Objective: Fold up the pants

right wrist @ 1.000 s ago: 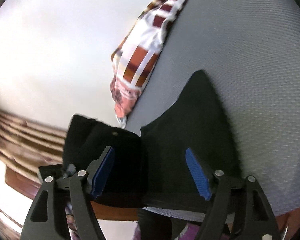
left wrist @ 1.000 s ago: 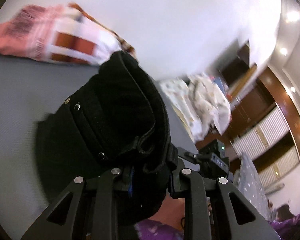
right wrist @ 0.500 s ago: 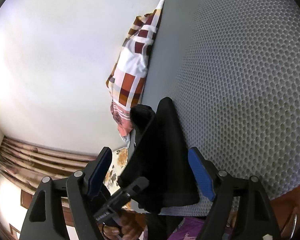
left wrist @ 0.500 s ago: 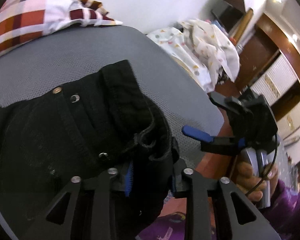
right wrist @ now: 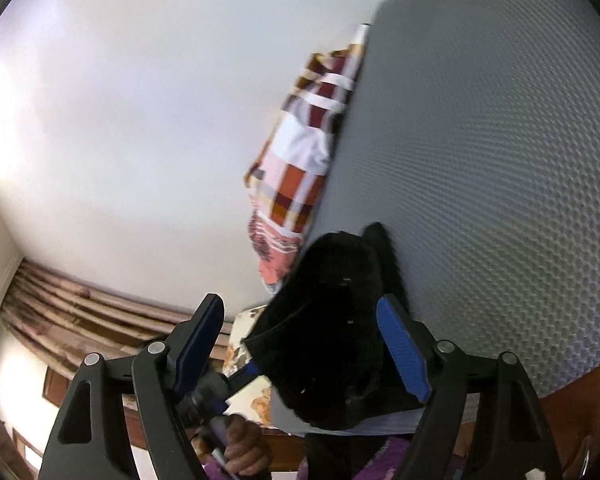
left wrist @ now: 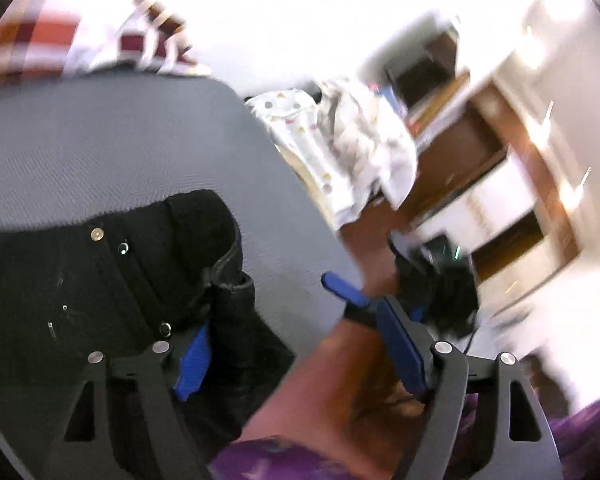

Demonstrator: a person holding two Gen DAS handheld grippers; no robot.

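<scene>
My left gripper (left wrist: 300, 344) stands released, its blue pads (left wrist: 194, 360) spread wide; the waistband end of the black pants (left wrist: 112, 280) lies under and just beyond the left-hand finger, so I judge the cloth is set down at the near edge of the bed and no longer pinched. The bundle sits to the left of the jaw gap, not in it; the right-hand finger has only my other arm and the bed edge past it.

My right gripper (right wrist: 300, 348) is also spread, holding nothing. In its view the pants (right wrist: 332, 332) bulk up ahead of the gap, close against the right-hand pad (right wrist: 400, 344), while the left-hand pad stands apart from the cloth. Whether fabric touches the right pad I cannot tell. I read this as a folded stack left at the mattress edge where both tools can reach it for the next fold or a tidy.

Beyond lies the grey textured mattress (right wrist: 480, 140), bare past the bundle. A checked red-and-white pillow (right wrist: 296, 168) rests at the far side against the pale wall. In the blurred left view, a heap of patterned white bedding (left wrist: 340, 140) sits off the bed.
</scene>
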